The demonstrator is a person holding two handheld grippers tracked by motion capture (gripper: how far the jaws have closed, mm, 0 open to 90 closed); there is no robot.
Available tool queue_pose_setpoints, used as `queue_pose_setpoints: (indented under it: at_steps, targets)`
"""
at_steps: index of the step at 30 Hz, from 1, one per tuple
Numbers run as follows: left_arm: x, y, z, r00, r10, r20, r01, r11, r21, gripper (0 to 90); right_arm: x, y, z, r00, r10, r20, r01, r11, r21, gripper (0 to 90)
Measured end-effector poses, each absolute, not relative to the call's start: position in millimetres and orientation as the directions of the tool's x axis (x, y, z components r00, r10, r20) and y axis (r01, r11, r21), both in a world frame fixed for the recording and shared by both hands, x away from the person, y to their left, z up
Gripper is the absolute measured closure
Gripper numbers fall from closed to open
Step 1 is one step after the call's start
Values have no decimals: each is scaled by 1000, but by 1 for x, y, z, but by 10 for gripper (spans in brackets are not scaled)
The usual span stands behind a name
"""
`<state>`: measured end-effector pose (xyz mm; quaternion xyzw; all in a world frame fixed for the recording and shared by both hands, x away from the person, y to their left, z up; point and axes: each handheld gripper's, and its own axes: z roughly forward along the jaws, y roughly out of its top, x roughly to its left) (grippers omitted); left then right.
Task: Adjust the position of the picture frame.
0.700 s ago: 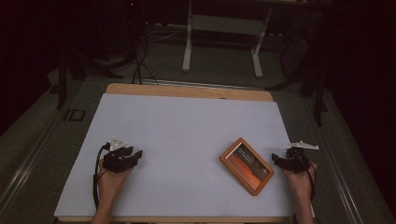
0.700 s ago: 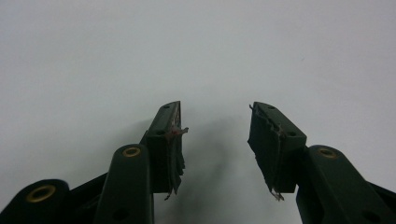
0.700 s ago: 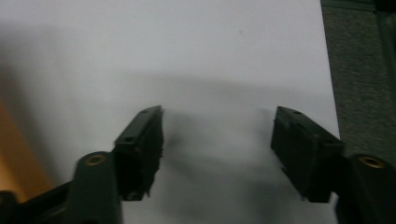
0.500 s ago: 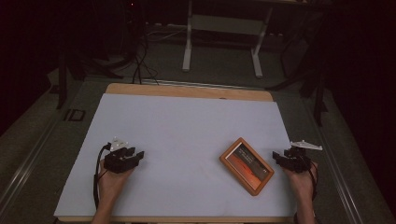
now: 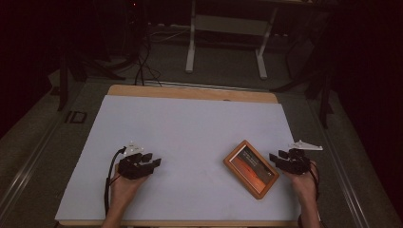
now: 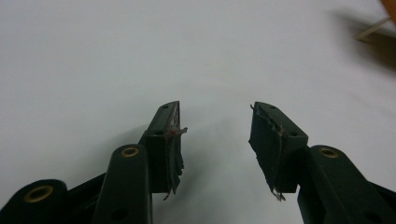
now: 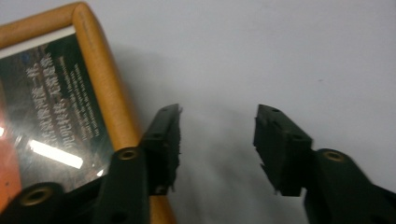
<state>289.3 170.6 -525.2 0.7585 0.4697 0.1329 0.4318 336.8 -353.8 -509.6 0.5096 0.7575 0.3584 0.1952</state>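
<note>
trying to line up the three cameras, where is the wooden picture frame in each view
High view: the picture frame lies flat, right of middle near the front edge, just left of the right gripper.
Left gripper view: an orange sliver of it at the top right corner, far past the open jaws.
Right gripper view: it covers the left side, beside the left jaw.
Shared landmark: the white table top.

The left tool (image 6: 215, 140) hangs over the white table (image 6: 116, 56), jaws apart with nothing between them.
</note>
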Motion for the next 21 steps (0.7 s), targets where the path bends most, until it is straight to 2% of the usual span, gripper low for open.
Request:
queue_pose_setpoints:
  at_steps: [1,2,3,6,7,8,9,18,21]
  targets:
    - [289,166,-524,538,818,-205,592,-193,782,529,337,-353,-510,-411,909,69,632,230,740,579]
    - [289,166,-524,538,818,-205,592,-193,782,527,337,-353,-510,-411,909,69,632,230,740,579]
    - [288,157,-521,563,800,-209,584,-206,785,527,335,-350,-510,-442,894,75,624,246,742,705]
    - [287,144,-517,592,775,-222,576,-215,788,526,335,-349,-509,-449,890,81,624,247,741,759]
    - [287,134,-515,614,754,-233,573,-222,789,527,335,-349,-510,-454,887,83,629,253,735,822]
    - [287,134,-515,614,754,-233,573,-222,789,528,335,-349,-510,-454,887,83,629,253,735,822]
    - [289,124,-513,634,733,-248,568,-223,792,529,334,-348,-511,-456,886,78,637,264,724,873]
    - [293,75,-509,712,662,-236,531,-288,797,545,331,-345,-512,-498,864,73,632,304,713,900]
    - [293,58,-510,731,638,-240,524,-301,797,648,331,-344,-513,-502,862,70,635,311,707,899]
